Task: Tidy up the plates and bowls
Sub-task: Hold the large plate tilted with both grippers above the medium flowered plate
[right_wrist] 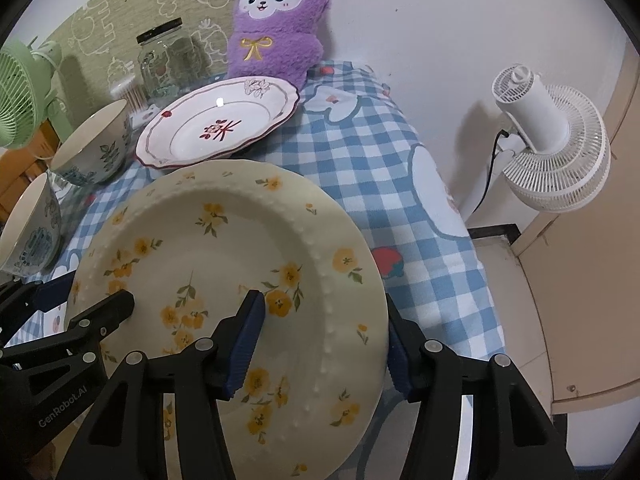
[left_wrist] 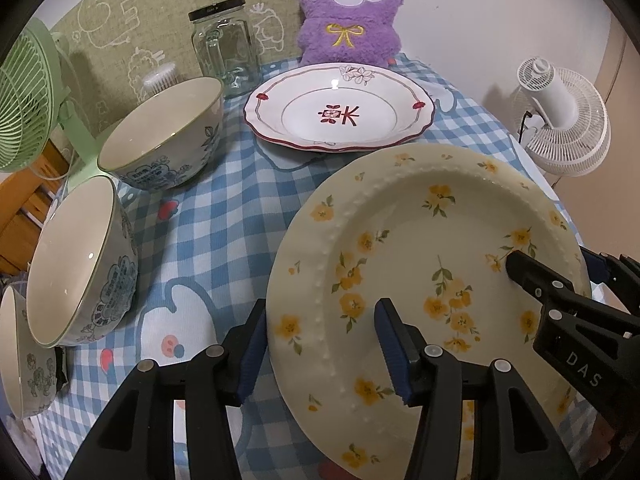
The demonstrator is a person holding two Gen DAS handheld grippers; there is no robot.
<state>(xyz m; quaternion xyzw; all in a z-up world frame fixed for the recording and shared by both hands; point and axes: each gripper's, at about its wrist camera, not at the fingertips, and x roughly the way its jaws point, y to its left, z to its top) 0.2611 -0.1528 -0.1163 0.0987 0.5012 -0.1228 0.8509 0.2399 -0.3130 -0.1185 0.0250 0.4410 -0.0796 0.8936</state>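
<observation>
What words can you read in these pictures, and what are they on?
"DAS": on the right gripper.
"GenRobot.AI": on the left gripper.
Red sign like a written character: middle of the white plate.
Jar lid: print too small to read.
Bowls: blue print too blurred to read.

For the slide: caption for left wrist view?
Both grippers, left gripper and right gripper, straddle the yellow-flowered plate rim above checkered tablecloth.

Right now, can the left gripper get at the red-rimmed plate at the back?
Probably not yet. The left gripper straddles the rim of the yellow-flowered plate, which lies between it and the red-rimmed plate. The right gripper straddles the opposite rim.
</observation>
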